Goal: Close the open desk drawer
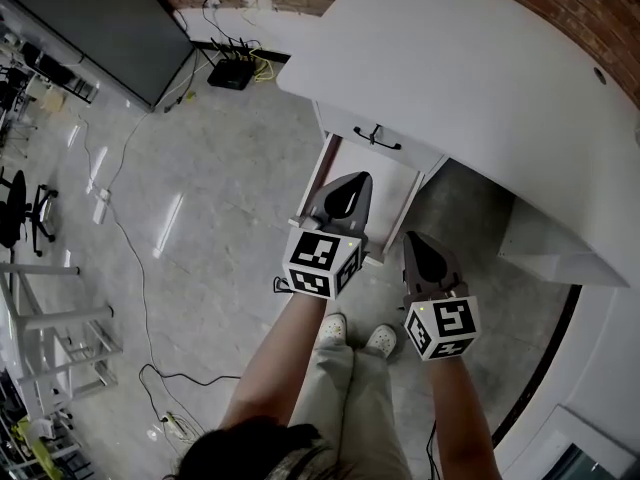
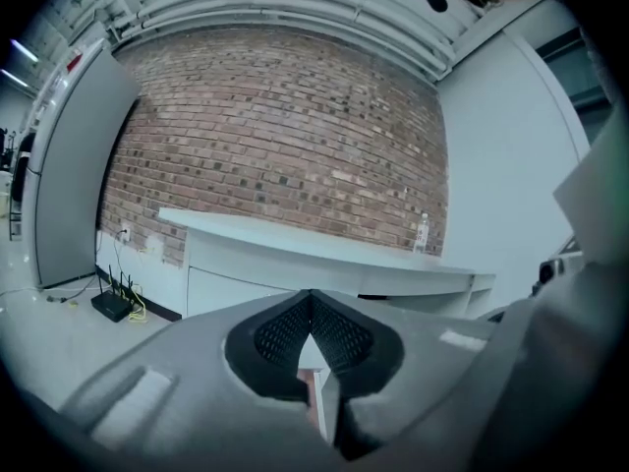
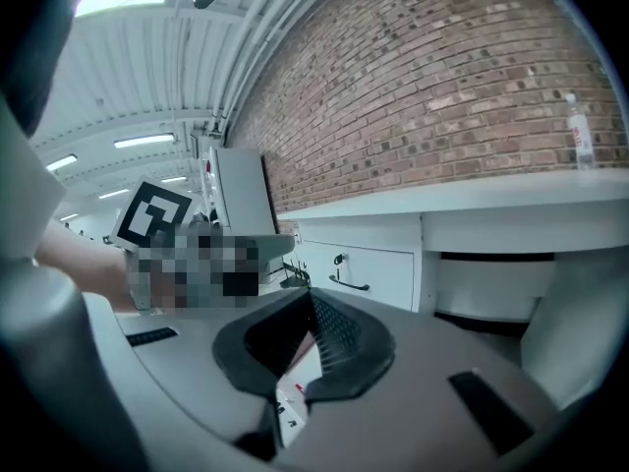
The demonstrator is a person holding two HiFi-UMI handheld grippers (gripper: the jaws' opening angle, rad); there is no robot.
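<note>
White open drawer point(image 1: 316, 176) lies beneath the clenched, empty left claw point(image 1: 352, 181); right claw point(image 1: 415, 240) clenched beside.

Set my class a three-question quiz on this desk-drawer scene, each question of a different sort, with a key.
1. True or false: the drawer under the desk is fully closed.
2. The left gripper has its jaws: A) shut, empty; B) wide open; C) clamped on a handle.
3. Fill in: the wall behind the desk is made of ____.
Key: 1 false; 2 A; 3 brick.
</note>
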